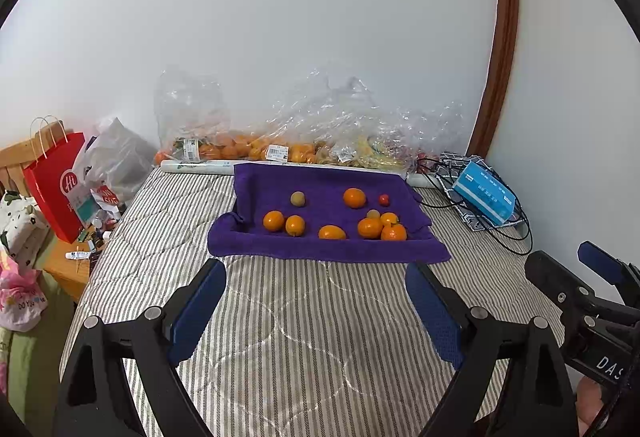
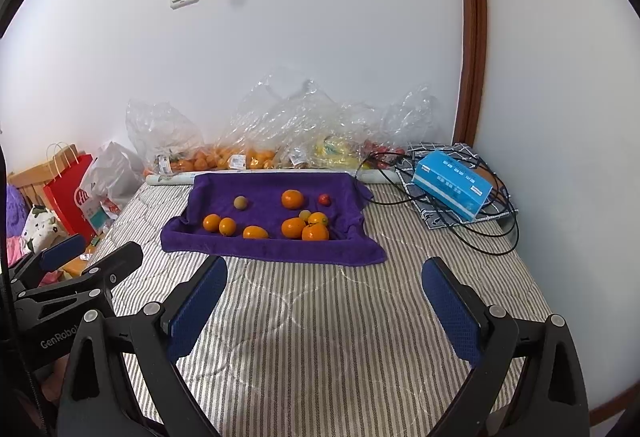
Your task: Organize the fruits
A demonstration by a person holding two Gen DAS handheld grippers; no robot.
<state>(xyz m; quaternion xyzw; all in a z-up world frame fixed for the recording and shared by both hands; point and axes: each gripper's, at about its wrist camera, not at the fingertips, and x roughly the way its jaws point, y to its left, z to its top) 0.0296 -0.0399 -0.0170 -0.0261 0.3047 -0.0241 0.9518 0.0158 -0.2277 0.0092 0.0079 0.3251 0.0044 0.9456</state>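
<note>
A purple towel [image 1: 320,253] [image 2: 264,251] lies on the striped bed. On it are several oranges, such as one at the back [image 1: 354,197] [image 2: 292,199], two small brownish-green fruits [image 1: 297,198] [image 2: 240,202] and a small red fruit [image 1: 384,199] [image 2: 324,199]. My left gripper [image 1: 316,277] is open and empty, above the bed in front of the towel. My right gripper [image 2: 324,273] is open and empty, also short of the towel. Each gripper shows at the edge of the other's view.
Clear plastic bags of oranges and bananas [image 1: 296,141] [image 2: 256,149] lie along the wall. A blue box [image 1: 484,197] [image 2: 452,185] with black cables sits at the right. A red paper bag [image 1: 56,185] and clutter stand left of the bed.
</note>
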